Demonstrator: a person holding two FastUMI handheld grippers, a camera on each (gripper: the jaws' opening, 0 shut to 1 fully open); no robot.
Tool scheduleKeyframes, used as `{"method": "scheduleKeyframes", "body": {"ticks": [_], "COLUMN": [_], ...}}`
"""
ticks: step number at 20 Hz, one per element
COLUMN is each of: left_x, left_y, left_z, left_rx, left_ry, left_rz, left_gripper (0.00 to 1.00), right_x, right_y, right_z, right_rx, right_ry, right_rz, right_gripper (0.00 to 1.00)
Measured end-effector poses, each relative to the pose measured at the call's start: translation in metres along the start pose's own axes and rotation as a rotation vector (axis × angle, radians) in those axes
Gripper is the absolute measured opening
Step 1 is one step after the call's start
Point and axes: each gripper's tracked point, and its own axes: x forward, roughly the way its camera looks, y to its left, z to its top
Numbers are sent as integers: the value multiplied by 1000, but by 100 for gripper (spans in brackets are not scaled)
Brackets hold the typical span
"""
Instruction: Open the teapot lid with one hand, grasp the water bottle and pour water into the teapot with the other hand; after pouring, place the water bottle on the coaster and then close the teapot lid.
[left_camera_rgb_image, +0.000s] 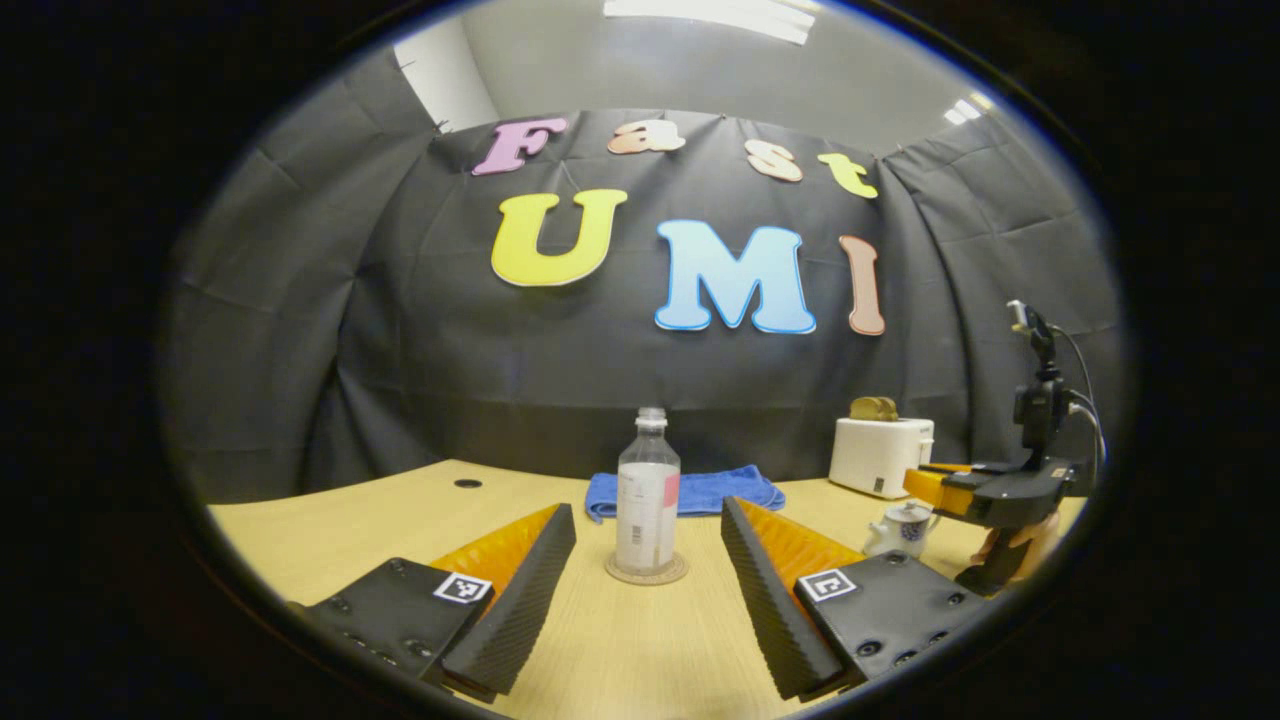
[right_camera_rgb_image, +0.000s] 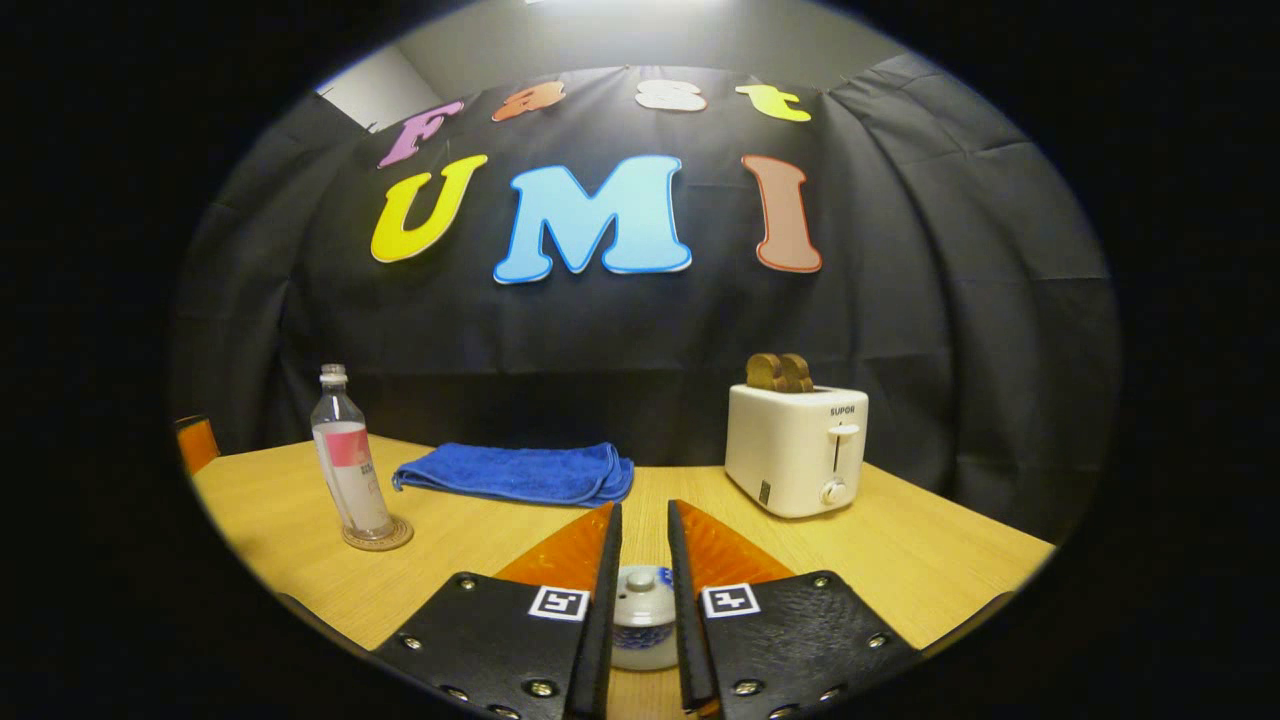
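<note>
Worktop (right_camera_rgb_image: 930, 560): pale wood-grain laminate, smooth, w/ a small round dark grommet hole (left_camera_rgb_image: 467, 483) near its far left in the left gripper view.

Towel (right_camera_rgb_image: 520, 472): blue terry cloth, folded flat, lying at the back of the worktop behind the bottle.

Toaster (right_camera_rgb_image: 797, 448): white plastic box w/ rounded corners, side lever and round knob; short dark brand word printed near the top. Two brown bread slices (right_camera_rgb_image: 780, 373) stand up out of its slots.

Water bottle (left_camera_rgb_image: 647, 495): clear plastic, tall cylinder w/ narrow neck, cap on, upright. White label w/ a pinkish-red patch; print too small to make out. Liquid level can't be told. It stands on the coaster (left_camera_rgb_image: 647, 572), a thin round disc, tan, ribbed rim.

Teapot (left_camera_rgb_image: 902, 527): small, white glazed ceramic w/ blue pattern, round body, spout pointing left in the left gripper view, right of the bottle and in front of the toaster. Lid (right_camera_rgb_image: 641, 590) sits on the pot: domed, w/ a round knob on top.

Left tongs (left_camera_rgb_image: 648, 600): spread wide, nothing between them, low over the worktop; bottle and coaster sit centred beyond the tips, not touched. Inner faces ribbed.

Right tongs (right_camera_rgb_image: 640, 610): narrow gap, fingers on either side of the lid knob; contact w/ the knob can't be told for sure. Seen from the left gripper view, the right tongs sit above the teapot, a hand (left_camera_rgb_image: 1020, 545) under the body.
</note>
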Motion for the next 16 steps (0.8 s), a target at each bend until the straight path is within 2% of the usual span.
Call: {"method": "scheduleKeyframes", "body": {"ticks": [5, 9, 10, 11, 13, 16], "left_x": [-9, -14, -18, -19, -22, -24], "left_y": [-11, -31, -36, -40, -49, -51], "left_z": [13, 11, 4, -2, -12, -18], "left_rx": [8, 0, -3, -8, -8, 43], "left_ry": [-19, -14, -2, 6, 21, 27], "left_rz": [-14, -33, -33, -32, -30, -16], "left_gripper": [99, 99, 99, 99, 99, 99], "right_x": [-49, -105, -117, -126, -135, -143], "right_y": [3, 8, 11, 11, 19, 28], "right_z": [36, 23, 19, 14, 4, -14], "right_rx": [-12, 3, -5, -16, -47, -40], "right_ry": [-66, -47, -44, -35, -18, 19], "right_rz": [14, 20, 11, 2, 1, 19], "right_gripper": [29, 32, 43, 44, 70, 74]}}
